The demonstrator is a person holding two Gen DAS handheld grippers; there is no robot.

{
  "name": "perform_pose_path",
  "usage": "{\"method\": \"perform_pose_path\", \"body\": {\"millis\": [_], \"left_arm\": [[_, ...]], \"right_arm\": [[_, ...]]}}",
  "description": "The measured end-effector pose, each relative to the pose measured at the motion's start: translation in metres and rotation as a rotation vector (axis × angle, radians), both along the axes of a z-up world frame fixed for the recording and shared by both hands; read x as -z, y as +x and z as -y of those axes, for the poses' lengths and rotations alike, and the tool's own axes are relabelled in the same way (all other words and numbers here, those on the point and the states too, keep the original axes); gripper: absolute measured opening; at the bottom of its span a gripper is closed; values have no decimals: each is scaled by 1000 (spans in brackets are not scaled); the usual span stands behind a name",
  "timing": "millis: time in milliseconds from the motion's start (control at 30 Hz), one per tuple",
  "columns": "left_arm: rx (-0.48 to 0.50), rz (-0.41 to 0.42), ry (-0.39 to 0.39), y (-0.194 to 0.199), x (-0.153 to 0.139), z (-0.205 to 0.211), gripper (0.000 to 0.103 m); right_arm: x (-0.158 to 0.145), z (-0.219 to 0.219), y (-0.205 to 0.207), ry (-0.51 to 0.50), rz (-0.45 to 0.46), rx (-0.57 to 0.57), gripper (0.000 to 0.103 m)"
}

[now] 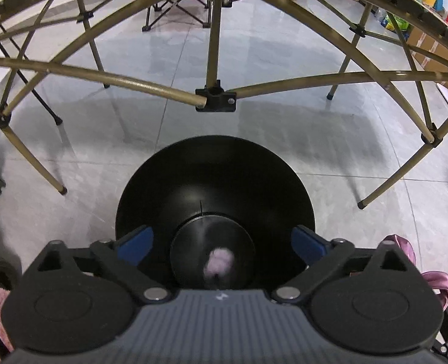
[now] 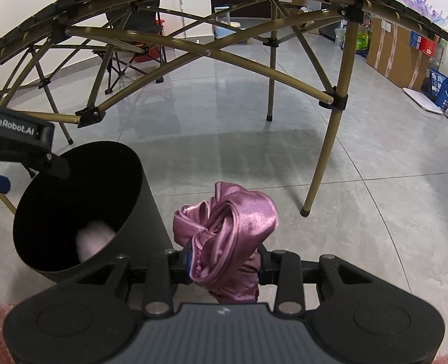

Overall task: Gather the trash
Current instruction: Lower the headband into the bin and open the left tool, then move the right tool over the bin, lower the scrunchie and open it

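Now my right claw [image 2: 224, 262] grips the pink satin cloth [image 2: 227, 227], soft and slippery, by its bunched middle, right of the black bin [image 2: 72, 212]; my left claw [image 1: 219, 244] hangs released above it.

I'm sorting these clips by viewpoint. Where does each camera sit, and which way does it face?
Left wrist: on the left gripper, looking steeply down into the black bin; its blue fingers stand wide open over a blurred pink piece inside.
Right wrist: on the right gripper, angled down beside the bin; shut on a pink satin cloth; the left gripper shows at left.
Shared: bin, pink piece, folding table frame, tiled floor.
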State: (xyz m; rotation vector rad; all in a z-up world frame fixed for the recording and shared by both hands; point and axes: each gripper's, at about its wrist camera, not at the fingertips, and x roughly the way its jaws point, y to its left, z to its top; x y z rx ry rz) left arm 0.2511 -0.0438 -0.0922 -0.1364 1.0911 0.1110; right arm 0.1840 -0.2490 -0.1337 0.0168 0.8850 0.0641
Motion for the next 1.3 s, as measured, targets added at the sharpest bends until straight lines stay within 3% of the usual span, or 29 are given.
{"method": "perform_pose_path", "body": {"millis": [700,1300], "left_arm": [[1,11,19,-14,-3,-10,102],[-51,51,58,-37,-10,-57,103]], "right_arm": [[-12,-13,-4,3,29,-38,34],[-38,-62,-7,21,87,-134,34]]}}
